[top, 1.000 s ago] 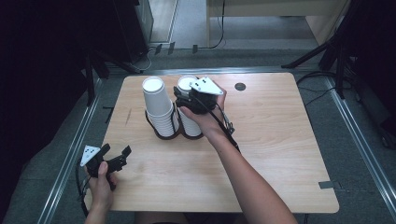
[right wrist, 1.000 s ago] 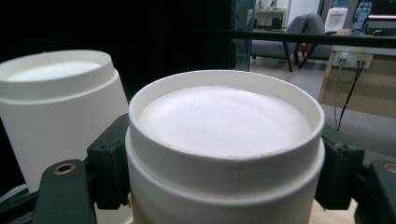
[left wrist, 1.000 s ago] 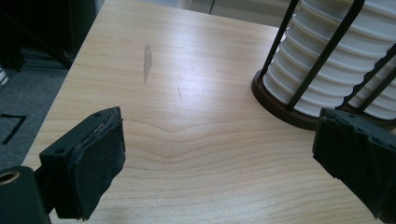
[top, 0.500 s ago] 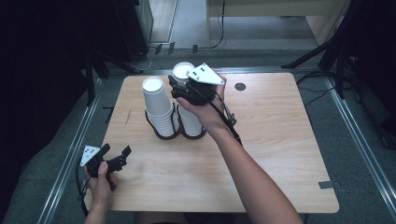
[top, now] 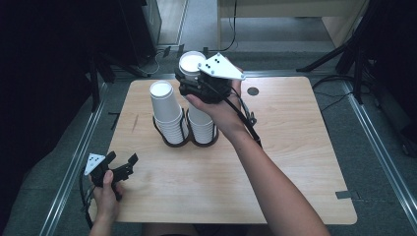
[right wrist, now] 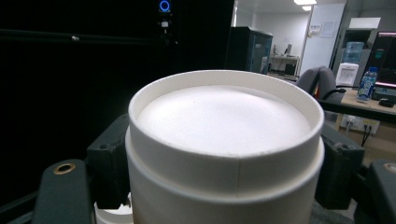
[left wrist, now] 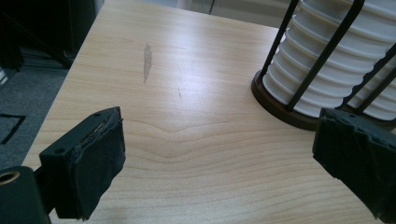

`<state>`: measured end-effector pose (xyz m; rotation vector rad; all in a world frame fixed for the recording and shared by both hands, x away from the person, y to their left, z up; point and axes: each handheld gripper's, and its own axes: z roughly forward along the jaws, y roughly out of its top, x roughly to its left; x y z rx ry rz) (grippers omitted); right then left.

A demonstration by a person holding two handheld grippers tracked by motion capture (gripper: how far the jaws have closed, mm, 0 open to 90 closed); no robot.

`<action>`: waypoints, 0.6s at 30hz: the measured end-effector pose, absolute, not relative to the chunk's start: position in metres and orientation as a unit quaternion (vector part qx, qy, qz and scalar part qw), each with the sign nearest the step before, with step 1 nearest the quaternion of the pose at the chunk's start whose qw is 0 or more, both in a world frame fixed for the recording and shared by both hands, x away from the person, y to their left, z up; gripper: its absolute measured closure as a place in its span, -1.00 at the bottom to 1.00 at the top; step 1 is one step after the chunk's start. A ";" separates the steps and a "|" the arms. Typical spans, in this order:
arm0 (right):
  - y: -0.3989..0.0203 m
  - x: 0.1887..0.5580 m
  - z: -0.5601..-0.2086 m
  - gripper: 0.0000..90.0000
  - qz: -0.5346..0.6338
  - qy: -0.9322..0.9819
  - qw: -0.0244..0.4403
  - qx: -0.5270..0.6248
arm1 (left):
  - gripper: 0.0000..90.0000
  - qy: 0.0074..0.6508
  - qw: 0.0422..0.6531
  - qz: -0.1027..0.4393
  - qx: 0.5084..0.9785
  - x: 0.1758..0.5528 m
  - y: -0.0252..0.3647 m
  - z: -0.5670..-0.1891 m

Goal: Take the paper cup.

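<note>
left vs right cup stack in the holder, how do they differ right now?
Height: the left stack stands taller; the right stack is shorter.
Contact: the left stack stands untouched; above the right stack, the right hand-held gripper holds a cup lifted clear.
Shared: both are white upside-down paper cups, side by side in the black wire holder on the table.

A fixed camera looks forward and down on the whole light wooden desk (top: 295, 162) from the person's side. The left gripper camera sits low, close over the desk, sharing the black wire rack of white paper cups (left wrist: 336, 60) (top: 171, 118). The right gripper camera looks level, very close behind an upturned white paper cup (right wrist: 224, 140) (top: 191, 63).
</note>
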<state>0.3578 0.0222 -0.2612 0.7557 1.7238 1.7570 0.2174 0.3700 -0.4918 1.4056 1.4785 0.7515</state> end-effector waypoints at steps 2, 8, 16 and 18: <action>0.020 0.357 -0.259 -0.48 0.657 0.642 0.280 0.279 | -0.94 0.602 0.464 0.307 0.573 0.217 0.370 -0.492; 0.002 0.349 -0.251 -0.49 0.656 0.647 0.282 0.266 | -0.94 0.601 0.464 0.307 0.574 0.217 0.370 -0.492; -0.029 0.336 -0.249 -0.48 0.657 0.660 0.274 0.240 | -0.94 0.599 0.464 0.308 0.576 0.217 0.370 -0.492; -0.037 0.334 -0.250 -0.48 0.658 0.661 0.271 0.239 | -0.94 0.600 0.465 0.308 0.574 0.217 0.370 -0.492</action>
